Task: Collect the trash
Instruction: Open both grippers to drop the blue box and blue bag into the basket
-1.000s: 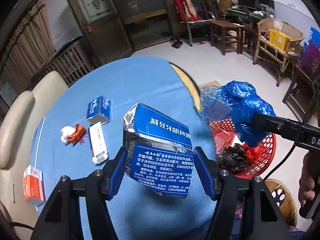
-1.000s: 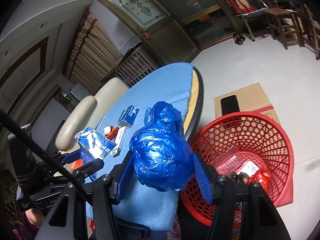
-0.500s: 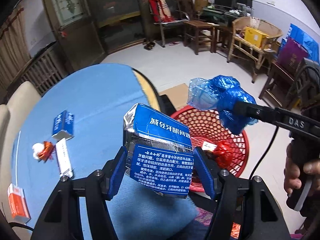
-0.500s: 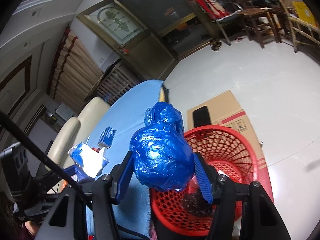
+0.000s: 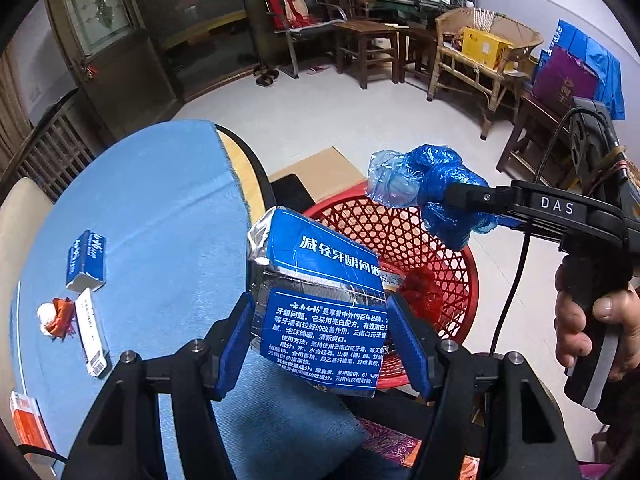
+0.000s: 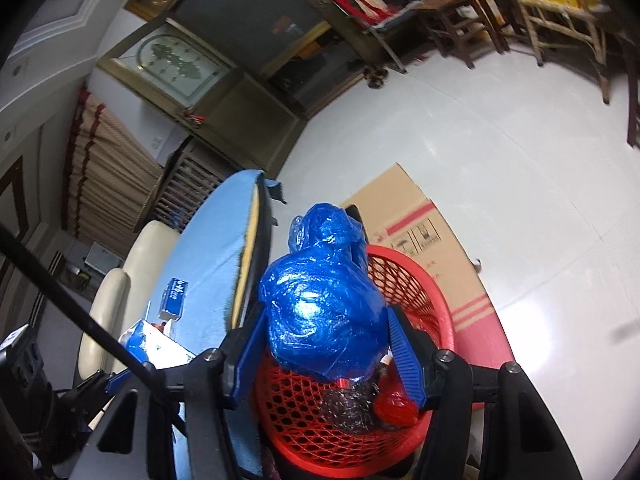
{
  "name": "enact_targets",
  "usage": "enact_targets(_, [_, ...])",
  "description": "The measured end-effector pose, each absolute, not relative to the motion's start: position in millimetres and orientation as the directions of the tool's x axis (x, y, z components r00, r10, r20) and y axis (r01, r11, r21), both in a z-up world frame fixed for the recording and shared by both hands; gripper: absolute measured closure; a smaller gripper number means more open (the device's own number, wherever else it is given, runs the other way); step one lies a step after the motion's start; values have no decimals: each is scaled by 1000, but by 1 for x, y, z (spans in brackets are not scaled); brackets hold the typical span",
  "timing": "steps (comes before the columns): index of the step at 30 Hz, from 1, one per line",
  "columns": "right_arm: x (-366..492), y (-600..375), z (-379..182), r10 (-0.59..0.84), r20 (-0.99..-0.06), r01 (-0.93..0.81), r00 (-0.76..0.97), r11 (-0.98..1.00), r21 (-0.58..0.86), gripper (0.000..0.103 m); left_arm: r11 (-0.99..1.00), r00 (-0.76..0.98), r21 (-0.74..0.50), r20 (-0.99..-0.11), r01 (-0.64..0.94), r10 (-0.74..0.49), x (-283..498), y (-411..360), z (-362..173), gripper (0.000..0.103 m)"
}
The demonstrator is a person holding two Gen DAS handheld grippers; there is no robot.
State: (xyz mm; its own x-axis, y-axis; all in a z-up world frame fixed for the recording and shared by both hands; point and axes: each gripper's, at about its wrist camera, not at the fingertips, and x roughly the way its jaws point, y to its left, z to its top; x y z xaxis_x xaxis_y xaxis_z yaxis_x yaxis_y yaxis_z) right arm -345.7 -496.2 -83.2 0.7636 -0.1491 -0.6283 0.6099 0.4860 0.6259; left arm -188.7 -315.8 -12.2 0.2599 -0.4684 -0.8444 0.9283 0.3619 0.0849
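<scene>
While the left hand-held gripper [image 5: 320, 336] clamps a blue and silver toothpaste box [image 5: 320, 300] between its blue pads, the box hangs tilted just past the right edge of the surface [image 5: 152, 216], partly over the red mesh basket [image 5: 404, 240] on the floor. Beside it, the right hand-held gripper [image 6: 326, 344] is clenched on a crumpled blue plastic bag [image 6: 324, 308], which is held directly above the basket's open mouth; a hand [image 5: 592, 328] wraps that tool's grip at the right of the left wrist view. Inside the basket lie a red wad [image 6: 394, 406] and a dark crinkled lump [image 6: 348, 404]. On the blue-covered surface, toward its left side, rest a small blue carton [image 5: 86, 256], a long white box [image 5: 92, 332] and a red and white scrap [image 5: 58, 316] touching that box's side. An orange packet [image 5: 28, 420] sits at the near-left edge. Flattened cardboard [image 6: 424, 240] lies on the floor beyond the basket.
</scene>
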Motion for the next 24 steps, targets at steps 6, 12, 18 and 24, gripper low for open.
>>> enact_targets(6, [-342,-500,-95,-94,-648,614,756,444,652,37,366,248,79,-862,927,-443,-187,-326,-20,35])
enact_targets(12, [-341,-497,-94,-90,-644,611,759,441,658,33,397,234,46,-868,917,-439,-178,-321,-23,35])
enact_targets(18, [-338,-494,-87,-101,-636,602,765,461,651,33,437,249,35,-862,899,-441,-167,-302,-22,35])
enact_targets(24, [-332,-489,-83,-95,-634,593,767,483,645,33,503,292,41,-854,863,-430,-152,-269,-26,35])
